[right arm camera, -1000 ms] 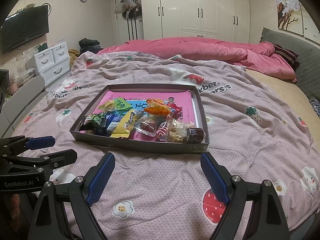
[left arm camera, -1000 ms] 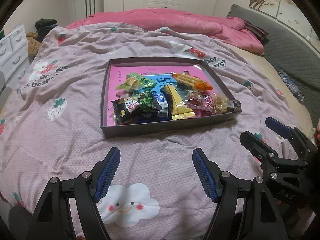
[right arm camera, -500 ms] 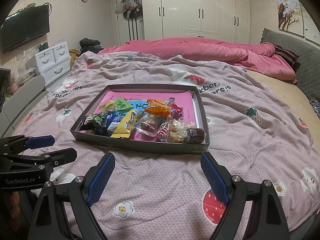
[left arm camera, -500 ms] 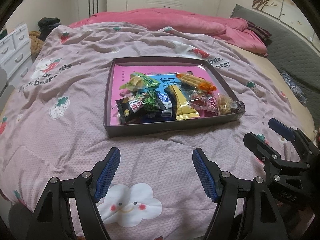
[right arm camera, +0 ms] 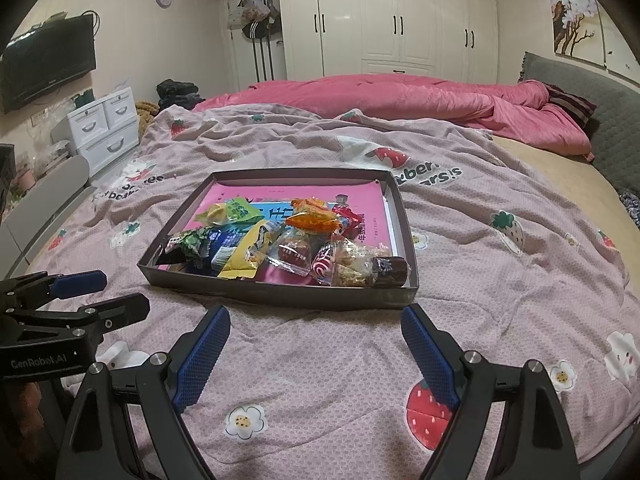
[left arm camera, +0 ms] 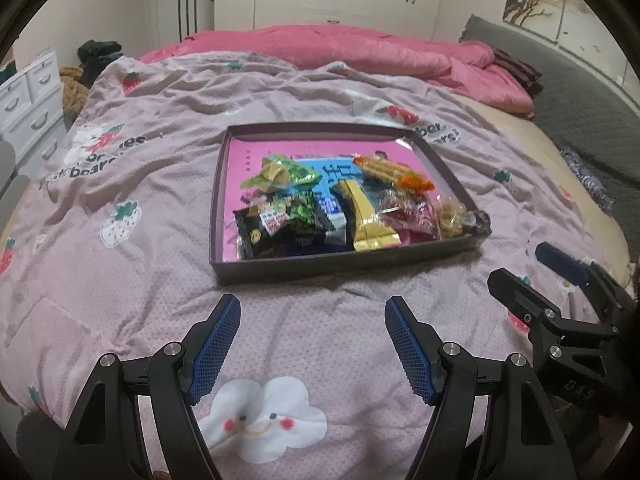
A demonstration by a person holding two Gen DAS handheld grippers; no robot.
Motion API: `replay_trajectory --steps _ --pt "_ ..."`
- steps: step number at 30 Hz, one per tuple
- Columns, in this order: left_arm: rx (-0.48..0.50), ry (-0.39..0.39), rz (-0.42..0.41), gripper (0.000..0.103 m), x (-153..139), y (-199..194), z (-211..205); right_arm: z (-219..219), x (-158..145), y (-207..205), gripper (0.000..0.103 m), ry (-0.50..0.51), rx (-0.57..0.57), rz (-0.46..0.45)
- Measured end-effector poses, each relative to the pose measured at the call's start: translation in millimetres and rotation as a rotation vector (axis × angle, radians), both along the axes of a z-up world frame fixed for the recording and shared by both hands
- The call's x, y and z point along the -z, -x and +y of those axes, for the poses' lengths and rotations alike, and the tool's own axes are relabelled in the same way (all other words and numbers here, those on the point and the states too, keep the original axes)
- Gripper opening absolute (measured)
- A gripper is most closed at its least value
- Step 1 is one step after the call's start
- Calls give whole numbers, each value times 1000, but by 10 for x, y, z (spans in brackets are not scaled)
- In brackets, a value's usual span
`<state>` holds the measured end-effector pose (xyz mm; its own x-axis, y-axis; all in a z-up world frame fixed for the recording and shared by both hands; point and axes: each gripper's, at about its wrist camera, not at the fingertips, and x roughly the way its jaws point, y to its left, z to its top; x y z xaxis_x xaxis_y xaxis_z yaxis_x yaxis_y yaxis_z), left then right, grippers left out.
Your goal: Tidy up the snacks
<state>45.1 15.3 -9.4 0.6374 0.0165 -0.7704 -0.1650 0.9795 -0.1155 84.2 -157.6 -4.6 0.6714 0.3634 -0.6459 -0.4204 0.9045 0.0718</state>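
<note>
Snacks [left arm camera: 344, 204] heaped, lower packets hidden

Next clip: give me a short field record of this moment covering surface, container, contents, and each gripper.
surface: pink strawberry-print blanket on a bed
container: shallow dark box lid, lying flat on the blanket
contents: loose wrapped snacks piled toward its near edge, among them a gold packet, a green packet and a black packet
left gripper: open, empty, short of the box
right gripper: open, empty, short of the box
</note>
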Motion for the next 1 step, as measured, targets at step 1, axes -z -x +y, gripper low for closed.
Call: replay_trajectory --steps 1 --pt "-2 7 -7 76 -3 -7 28 0 0 0 87 0 0 0"
